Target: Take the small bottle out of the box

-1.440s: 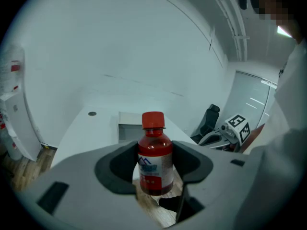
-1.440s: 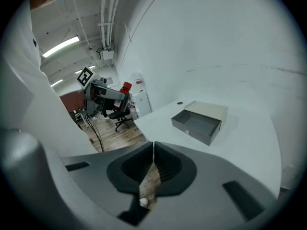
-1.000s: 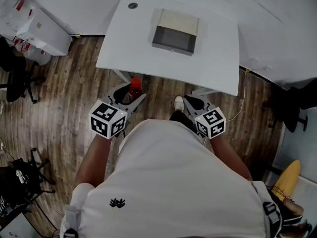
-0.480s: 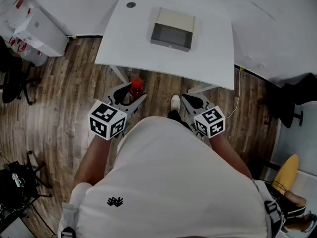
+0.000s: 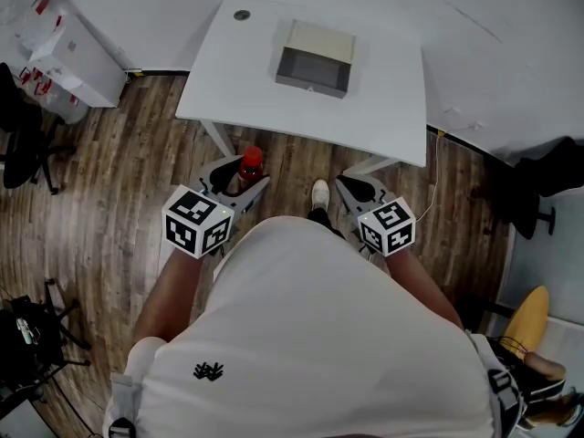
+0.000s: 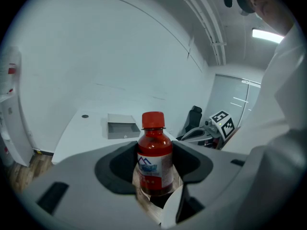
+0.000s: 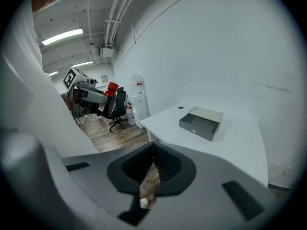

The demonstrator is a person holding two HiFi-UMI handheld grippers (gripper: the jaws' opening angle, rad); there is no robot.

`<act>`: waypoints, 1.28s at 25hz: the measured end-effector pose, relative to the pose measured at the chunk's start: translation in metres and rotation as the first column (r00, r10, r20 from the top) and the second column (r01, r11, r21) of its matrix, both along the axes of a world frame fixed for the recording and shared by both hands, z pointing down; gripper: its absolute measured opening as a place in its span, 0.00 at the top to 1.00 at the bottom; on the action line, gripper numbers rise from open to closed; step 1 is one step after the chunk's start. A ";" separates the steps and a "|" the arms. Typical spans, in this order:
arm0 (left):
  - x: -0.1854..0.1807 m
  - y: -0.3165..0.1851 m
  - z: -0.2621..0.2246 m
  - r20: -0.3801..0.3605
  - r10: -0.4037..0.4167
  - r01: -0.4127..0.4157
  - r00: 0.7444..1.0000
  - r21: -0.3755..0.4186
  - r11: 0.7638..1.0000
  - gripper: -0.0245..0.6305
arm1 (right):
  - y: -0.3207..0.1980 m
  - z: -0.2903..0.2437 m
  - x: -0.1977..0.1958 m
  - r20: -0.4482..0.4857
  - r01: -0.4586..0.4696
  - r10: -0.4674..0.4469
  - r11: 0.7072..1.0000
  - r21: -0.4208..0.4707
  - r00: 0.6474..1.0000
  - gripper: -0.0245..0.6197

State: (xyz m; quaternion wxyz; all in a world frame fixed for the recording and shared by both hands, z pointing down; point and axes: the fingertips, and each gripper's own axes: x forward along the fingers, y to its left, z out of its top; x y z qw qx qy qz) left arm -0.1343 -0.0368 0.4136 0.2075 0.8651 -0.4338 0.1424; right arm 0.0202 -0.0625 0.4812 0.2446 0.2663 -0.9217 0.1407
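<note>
the left claw is clamped on a small red plastic bottle with a red screw cap and a white label. its dark pads press on the bottle's two sides and the bottle stands upright between them. seen from the head view, the bottle is out of the box and off the bench, held over the brown wooden plank floor just short of the bench's near edge.

the grey open-fronted box with a pale top sits on the white bench, towards its far side and well apart from both claws. no bottle can be seen in its open front.

the right claw is closed with its jaw tips meeting and nothing between them. it is held in front of the person's body, also short of the bench. a white shoe shows on the floor between the two claws.
</note>
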 end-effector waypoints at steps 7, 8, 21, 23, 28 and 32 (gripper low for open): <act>0.005 0.005 -0.001 -0.005 0.009 -0.009 1.000 0.000 1.000 0.62 | 0.005 -0.005 0.006 -0.005 -0.006 0.006 1.000 0.021 1.000 0.95; 0.007 0.005 -0.001 -0.005 0.010 -0.010 1.000 0.000 1.000 0.62 | 0.006 -0.005 0.007 -0.005 -0.010 0.010 1.000 0.022 1.000 0.95; 0.016 0.010 0.005 -0.006 0.018 -0.018 1.000 -0.014 1.000 0.62 | 0.010 -0.006 0.022 0.007 -0.051 0.051 0.998 0.034 0.999 0.95; 0.016 0.011 0.007 -0.007 0.018 -0.019 1.000 -0.017 1.000 0.62 | 0.010 -0.004 0.022 0.006 -0.055 0.055 0.998 0.031 0.998 0.95; 0.014 0.013 0.008 -0.010 0.019 -0.019 1.000 -0.026 0.999 0.62 | 0.011 -0.002 0.021 0.003 -0.060 0.060 0.998 0.026 0.998 0.95; 0.011 0.014 0.007 -0.015 0.012 -0.012 1.000 -0.024 1.000 0.62 | 0.009 -0.006 0.017 -0.002 -0.059 0.059 0.997 0.041 0.998 0.95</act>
